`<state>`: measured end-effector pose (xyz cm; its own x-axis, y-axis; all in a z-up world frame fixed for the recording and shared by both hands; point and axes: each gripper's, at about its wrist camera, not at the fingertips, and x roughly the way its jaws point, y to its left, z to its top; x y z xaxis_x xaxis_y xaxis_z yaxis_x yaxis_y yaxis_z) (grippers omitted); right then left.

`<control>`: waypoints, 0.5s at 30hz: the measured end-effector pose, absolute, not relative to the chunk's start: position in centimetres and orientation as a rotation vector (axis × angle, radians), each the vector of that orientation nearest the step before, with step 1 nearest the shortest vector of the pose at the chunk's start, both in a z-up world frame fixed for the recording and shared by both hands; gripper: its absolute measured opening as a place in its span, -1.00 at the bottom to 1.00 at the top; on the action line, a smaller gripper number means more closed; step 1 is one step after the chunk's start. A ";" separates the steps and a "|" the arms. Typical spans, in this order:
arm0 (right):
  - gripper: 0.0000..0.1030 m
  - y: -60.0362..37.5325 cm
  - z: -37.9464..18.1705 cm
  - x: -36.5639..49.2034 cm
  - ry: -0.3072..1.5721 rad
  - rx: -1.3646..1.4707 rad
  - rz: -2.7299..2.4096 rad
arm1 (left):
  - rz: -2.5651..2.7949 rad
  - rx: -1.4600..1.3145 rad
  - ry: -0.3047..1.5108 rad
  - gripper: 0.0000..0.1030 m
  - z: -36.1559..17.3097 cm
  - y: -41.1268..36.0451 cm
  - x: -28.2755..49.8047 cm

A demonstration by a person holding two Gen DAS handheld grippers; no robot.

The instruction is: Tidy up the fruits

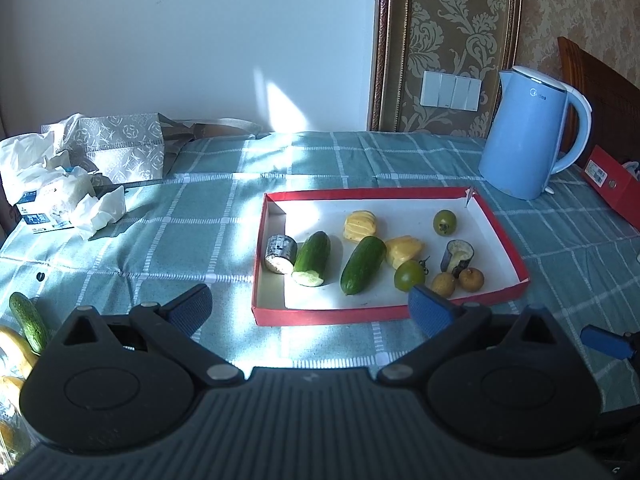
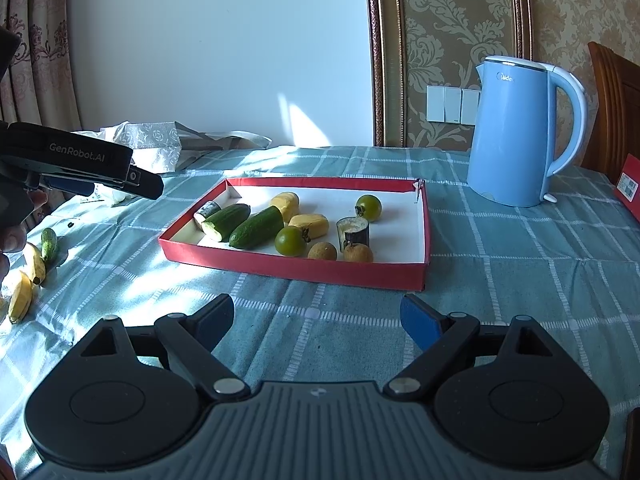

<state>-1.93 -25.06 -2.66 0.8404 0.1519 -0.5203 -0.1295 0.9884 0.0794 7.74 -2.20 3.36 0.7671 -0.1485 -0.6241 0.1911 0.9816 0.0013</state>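
nearest the camera, the left gripper [image 1: 310, 312] hovers above the checked tablecloth [image 1: 192, 240] with its blue-padded jaws spread wide and nothing between them; its right pad overlaps the near red rim of the tray in that view. the right gripper [image 2: 318, 316] hangs the same way over bare cloth short of the tray, jaws wide apart and empty. at the near left edge of the table lie loose fruits outside the tray: a small cucumber [image 2: 49, 243] and just beside it two bananas [image 2: 24, 284], one nearer than the other. a little further in sits the shallow red tray [image 1: 336, 314] with a white floor. inside it, towards its left end, a cut eggplant piece [image 1: 281, 253] touches a half cucumber [image 1: 313, 258], and a second half cucumber [image 1: 363, 264] lies beside that. behind and right of them are two yellow ridged pieces [image 1: 360, 226] [image 1: 404, 250]. along the near right part are a green tomato [image 1: 409, 275], two small brown longans [image 1: 443, 284] [image 1: 471, 279] and another eggplant stub [image 1: 457, 255]; a second green tomato [image 1: 445, 222] sits further back. beyond the tray, on the far right, stands a blue kettle [image 1: 528, 132], with a red box [image 1: 612, 188] to its right. on the far left are crumpled tissues [image 1: 60, 184] and a patterned paper bag [image 1: 124, 148] against the white wall
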 end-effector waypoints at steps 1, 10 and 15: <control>0.76 -25.0 -2.7 -1.9 0.555 0.041 0.149 | -0.181 0.066 0.672 1.00 3.3 -2.2 7.8; 0.76 -25.2 -3.1 -1.8 0.569 0.048 0.144 | -0.162 0.062 0.664 1.00 3.2 -1.9 7.9; 0.76 -25.3 -3.2 -1.7 0.576 0.046 0.143 | -0.152 0.048 0.679 1.00 3.0 -1.8 8.1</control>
<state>-1.69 -25.30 -3.22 0.8290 0.1478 -0.5394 -0.1223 0.9890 0.0830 8.14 -1.76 3.03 0.7676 -0.1248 -0.6287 0.1561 0.9877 -0.0055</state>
